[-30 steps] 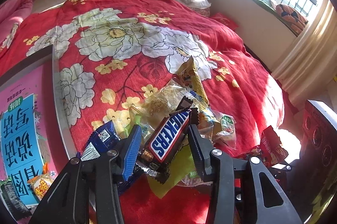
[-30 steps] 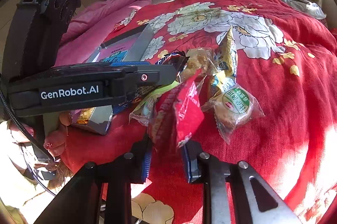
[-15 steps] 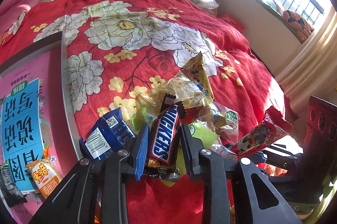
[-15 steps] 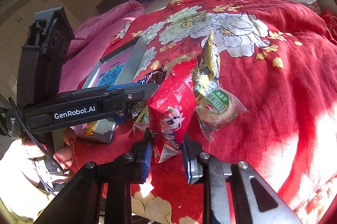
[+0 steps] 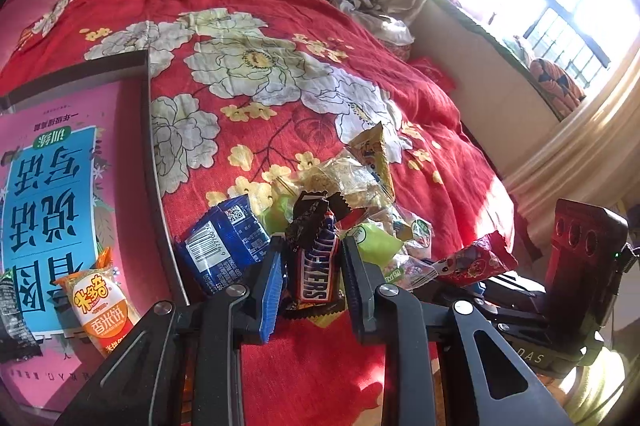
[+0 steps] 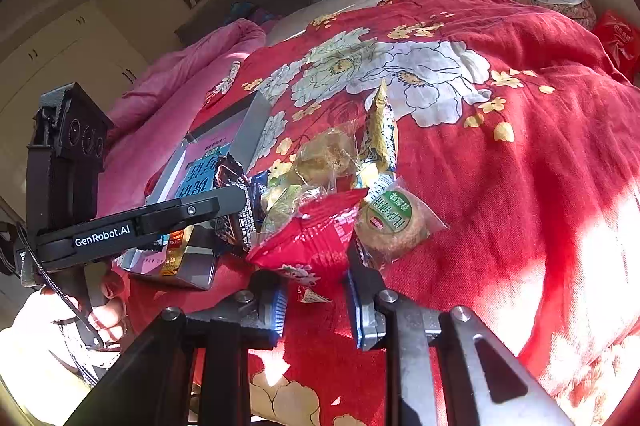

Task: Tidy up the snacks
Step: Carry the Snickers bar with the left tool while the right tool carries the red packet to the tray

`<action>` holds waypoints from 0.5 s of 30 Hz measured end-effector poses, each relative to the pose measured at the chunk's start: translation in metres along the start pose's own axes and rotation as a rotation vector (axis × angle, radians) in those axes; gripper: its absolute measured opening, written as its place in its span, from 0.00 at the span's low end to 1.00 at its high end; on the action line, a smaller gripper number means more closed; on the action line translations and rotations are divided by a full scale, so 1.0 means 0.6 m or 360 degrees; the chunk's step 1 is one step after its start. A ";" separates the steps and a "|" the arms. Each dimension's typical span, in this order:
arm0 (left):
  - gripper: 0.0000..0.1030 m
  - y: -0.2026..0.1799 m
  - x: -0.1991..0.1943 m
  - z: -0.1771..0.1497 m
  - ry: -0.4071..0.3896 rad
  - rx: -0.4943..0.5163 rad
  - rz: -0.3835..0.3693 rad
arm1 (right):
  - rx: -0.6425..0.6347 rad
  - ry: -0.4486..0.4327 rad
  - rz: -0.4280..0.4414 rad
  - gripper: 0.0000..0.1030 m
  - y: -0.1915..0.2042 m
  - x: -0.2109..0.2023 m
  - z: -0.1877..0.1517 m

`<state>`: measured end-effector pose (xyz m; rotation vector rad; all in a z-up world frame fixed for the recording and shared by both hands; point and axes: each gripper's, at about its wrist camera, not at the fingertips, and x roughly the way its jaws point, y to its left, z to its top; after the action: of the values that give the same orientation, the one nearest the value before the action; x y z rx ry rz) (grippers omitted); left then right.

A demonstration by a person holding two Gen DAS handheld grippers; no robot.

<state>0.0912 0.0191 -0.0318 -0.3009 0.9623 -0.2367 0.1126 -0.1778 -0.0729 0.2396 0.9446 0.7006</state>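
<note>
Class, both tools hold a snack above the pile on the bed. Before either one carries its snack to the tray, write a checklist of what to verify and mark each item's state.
1. Left tool shut on the Snickers bar: ok.
2. Right tool shut on the red packet: ok.
3. Snickers bar free of the blue packet beside it: cannot tell.
4. Tray has bare space for more: ok.
5. Red packet clear of the round cake packet: cannot tell; they overlap in view.

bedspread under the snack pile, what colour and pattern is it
The bedspread is red with large white flowers and small yellow blossoms, clearest in the left wrist view.
</note>
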 end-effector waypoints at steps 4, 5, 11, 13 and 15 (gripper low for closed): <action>0.28 0.004 -0.006 -0.005 -0.0004 -0.0009 0.0002 | -0.0039 0.0072 -0.0033 0.25 0.006 0.018 -0.005; 0.28 0.006 -0.004 -0.007 0.0003 -0.0017 0.0002 | -0.0057 0.0083 -0.0041 0.25 0.009 0.022 -0.005; 0.28 0.017 0.006 -0.018 0.0034 -0.0054 0.0004 | -0.0137 0.0176 -0.0073 0.25 0.023 0.049 -0.014; 0.28 0.018 0.008 -0.020 0.0039 -0.0054 0.0002 | -0.0146 0.0185 -0.0070 0.25 0.024 0.051 -0.015; 0.28 0.017 0.009 -0.022 0.0036 -0.0053 0.0001 | -0.0148 0.0193 -0.0066 0.25 0.024 0.052 -0.016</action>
<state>0.0838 0.0250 -0.0464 -0.3290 0.9893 -0.2242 0.1104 -0.1476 -0.0921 0.0961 1.0270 0.7247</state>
